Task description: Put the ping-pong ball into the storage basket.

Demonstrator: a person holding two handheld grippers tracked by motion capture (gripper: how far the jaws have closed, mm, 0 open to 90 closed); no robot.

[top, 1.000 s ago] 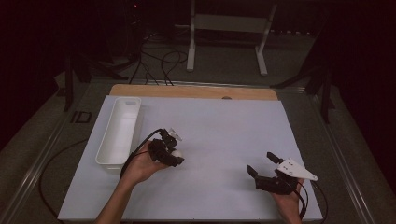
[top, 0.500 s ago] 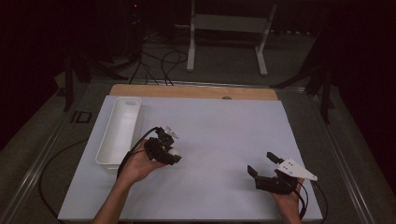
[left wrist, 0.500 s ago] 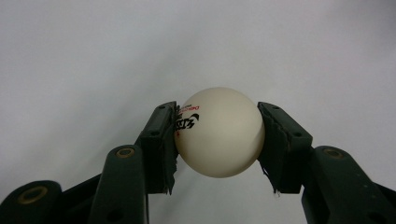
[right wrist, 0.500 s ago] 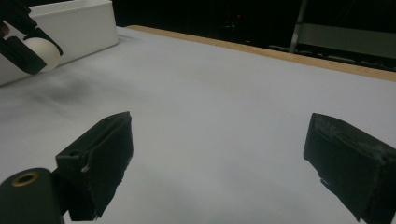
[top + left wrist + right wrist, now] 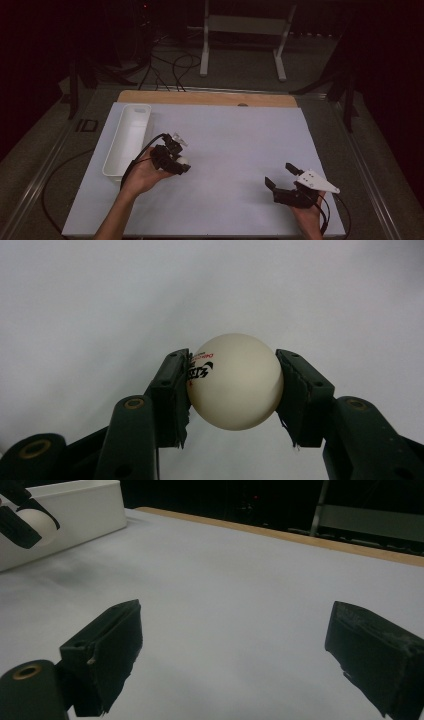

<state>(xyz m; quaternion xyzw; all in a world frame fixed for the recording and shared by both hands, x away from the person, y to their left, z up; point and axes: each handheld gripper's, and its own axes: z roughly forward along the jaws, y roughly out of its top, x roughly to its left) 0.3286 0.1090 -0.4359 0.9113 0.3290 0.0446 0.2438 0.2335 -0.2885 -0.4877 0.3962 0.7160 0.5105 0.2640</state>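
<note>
High view, left gripper (image 5: 183, 165): held in the person's left hand (image 5: 142, 175) just right of the white tray (image 5: 114, 165), jaws clamped on a small white ball (image 5: 183, 161) above the table.
High view, right gripper (image 5: 281, 176): at the table's near right corner, jaws spread apart with nothing between them.
High view, surface: pale sheet (image 5: 235, 145) covering the table, a wooden edge (image 5: 205, 98) showing along the far side.
High view, room: dark, with cables on the floor (image 5: 170, 65) and a light metal stand (image 5: 242, 30) beyond the table.
Left gripper view, ball (image 5: 234, 381): smooth, cream-white, round, with black printed lettering and a trace of red on its left side; both black pads (image 5: 176, 395) press its flanks.
Left gripper view, surface: plain pale sheet behind the ball.
Right gripper view, jaws: wide apart, only bare sheet (image 5: 235, 605) between them.
Right gripper view, far left: the ball (image 5: 37, 522) pinched in the other gripper, in front of the tray's white wall (image 5: 85, 507).
Right gripper view, room: black beyond the wooden edge (image 5: 280, 532).
</note>
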